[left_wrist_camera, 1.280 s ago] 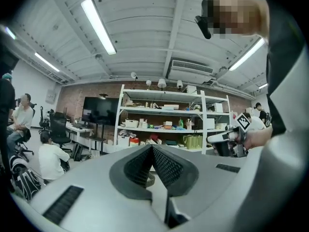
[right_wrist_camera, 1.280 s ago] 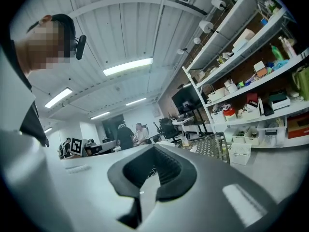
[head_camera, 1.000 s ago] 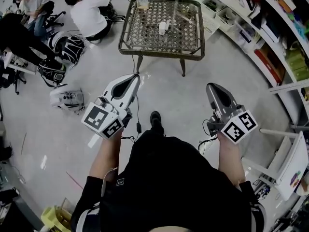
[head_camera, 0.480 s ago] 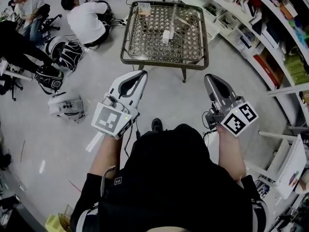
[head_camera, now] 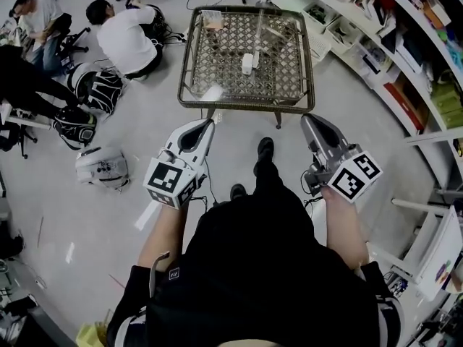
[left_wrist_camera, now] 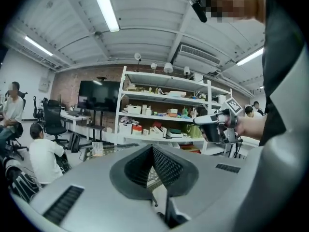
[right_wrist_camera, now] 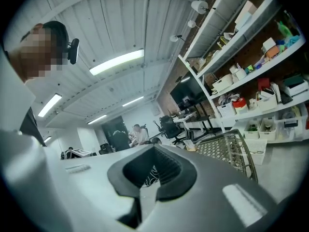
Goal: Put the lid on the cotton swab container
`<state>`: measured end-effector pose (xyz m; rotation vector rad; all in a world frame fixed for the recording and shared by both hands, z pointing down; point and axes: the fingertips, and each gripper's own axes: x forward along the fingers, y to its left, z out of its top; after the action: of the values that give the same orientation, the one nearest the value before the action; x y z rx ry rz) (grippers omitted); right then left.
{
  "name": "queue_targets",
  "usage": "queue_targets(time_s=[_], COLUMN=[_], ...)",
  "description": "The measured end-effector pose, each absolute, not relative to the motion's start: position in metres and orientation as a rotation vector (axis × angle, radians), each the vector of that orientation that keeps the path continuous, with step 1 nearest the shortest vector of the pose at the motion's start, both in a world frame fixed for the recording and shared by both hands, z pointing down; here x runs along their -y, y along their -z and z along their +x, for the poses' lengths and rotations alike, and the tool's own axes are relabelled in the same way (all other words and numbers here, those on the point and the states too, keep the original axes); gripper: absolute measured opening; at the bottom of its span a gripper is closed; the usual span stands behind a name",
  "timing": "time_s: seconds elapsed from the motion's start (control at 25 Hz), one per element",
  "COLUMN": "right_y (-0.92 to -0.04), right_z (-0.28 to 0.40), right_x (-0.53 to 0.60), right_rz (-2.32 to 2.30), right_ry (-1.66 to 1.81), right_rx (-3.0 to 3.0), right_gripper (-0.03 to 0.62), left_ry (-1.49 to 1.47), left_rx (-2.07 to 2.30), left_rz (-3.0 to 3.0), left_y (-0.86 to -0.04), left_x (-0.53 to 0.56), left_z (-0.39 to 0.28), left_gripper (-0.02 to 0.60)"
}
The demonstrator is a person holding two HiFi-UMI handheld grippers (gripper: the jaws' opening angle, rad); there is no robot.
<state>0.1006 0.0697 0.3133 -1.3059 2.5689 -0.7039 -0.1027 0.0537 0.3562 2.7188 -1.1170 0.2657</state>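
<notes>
Head view: I'm holding both grippers low, short of table [head_camera: 217, 85]. Left gripper [head_camera: 202, 123] jaws pressing together, empty; right gripper [head_camera: 307, 119] same. Cotton swab container [head_camera: 247, 63] standing mid-table, well apart from me; contents too small to tell.

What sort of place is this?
Probably a shared lab or workshop office: open shelves packed with boxes and supplies, people busy near office chairs, and a low mesh-top table out on the floor.
</notes>
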Motion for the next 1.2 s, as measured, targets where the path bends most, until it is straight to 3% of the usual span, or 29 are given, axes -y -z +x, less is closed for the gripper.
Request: queue_targets(time_s=[0.2, 0.76, 1.2], right_y=[-0.327, -0.360, -0.380], right_z=[0.114, 0.180, 0.163], right_x=[-0.018, 0.150, 0.181], right_rz=[-1.249, -1.127, -1.114], right_ry=[0.750, 0.880, 0.921], right_rx=[-2.572, -2.635, -2.670], right_gripper=[0.008, 0.008, 0.008], left_ry=[-0.357, -0.235, -0.266], left_rx=[1.180, 1.517, 1.465], left_rz=[2.684, 2.490, 2.497], left_y=[-0.373, -0.350, -0.365], left_x=[-0.009, 0.153, 0.180], left_z=[-0.096, -0.080, -0.067], left_gripper=[0.003, 0.003, 0.008])
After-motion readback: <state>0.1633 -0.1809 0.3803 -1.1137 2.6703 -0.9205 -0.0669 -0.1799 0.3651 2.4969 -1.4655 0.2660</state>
